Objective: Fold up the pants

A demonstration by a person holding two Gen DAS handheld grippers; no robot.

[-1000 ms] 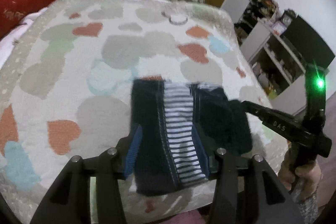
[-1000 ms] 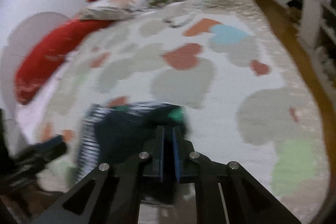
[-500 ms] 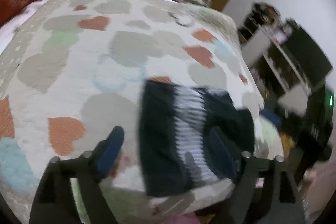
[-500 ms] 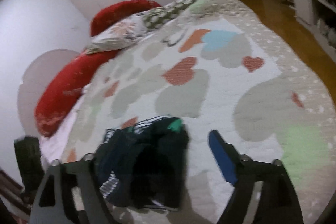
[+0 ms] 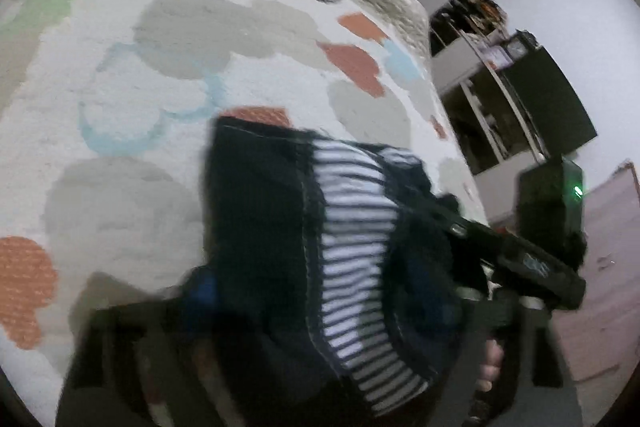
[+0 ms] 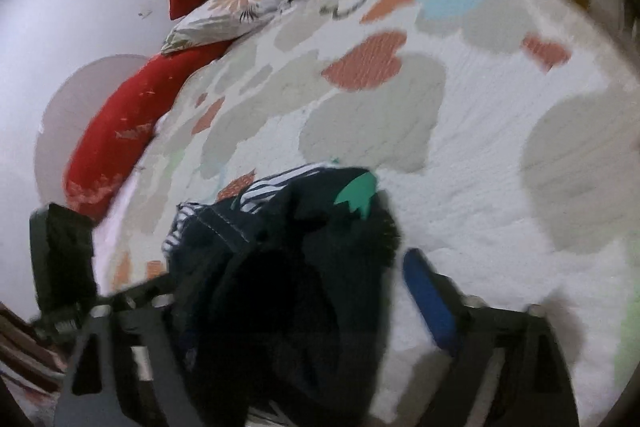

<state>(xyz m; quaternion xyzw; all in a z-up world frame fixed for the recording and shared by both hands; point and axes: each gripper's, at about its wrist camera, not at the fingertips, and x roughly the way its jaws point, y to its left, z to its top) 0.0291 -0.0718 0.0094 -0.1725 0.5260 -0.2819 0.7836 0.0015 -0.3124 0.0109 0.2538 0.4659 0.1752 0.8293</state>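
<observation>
The dark navy pants (image 5: 260, 227), with a black-and-white striped panel, lie folded in a bundle on the heart-patterned bedspread (image 5: 120, 75) near its front edge. My left gripper (image 5: 312, 283) straddles the bundle's near end, jaws closing; its blue left pad (image 5: 204, 287) sits at the cloth's edge, blurred. In the right wrist view the pants (image 6: 280, 267) show a green patch (image 6: 356, 193). My right gripper (image 6: 296, 275) also straddles them, jaws closing. Its blue right pad (image 6: 428, 295) stands clear of the cloth; the other finger is hidden by it.
Red cushions (image 6: 120, 131) and a floral pillow (image 6: 224, 11) line the bed's far side. Shelves and a dark screen (image 5: 548, 103) stand beyond the bed's right edge. A hand (image 5: 492, 367) holds the right gripper's body (image 5: 520, 259) beside the pants.
The right gripper was shut on the pants and the left held them; both let go, opened wide, then sank toward the bundle. Their jaws now stand narrower around it.
</observation>
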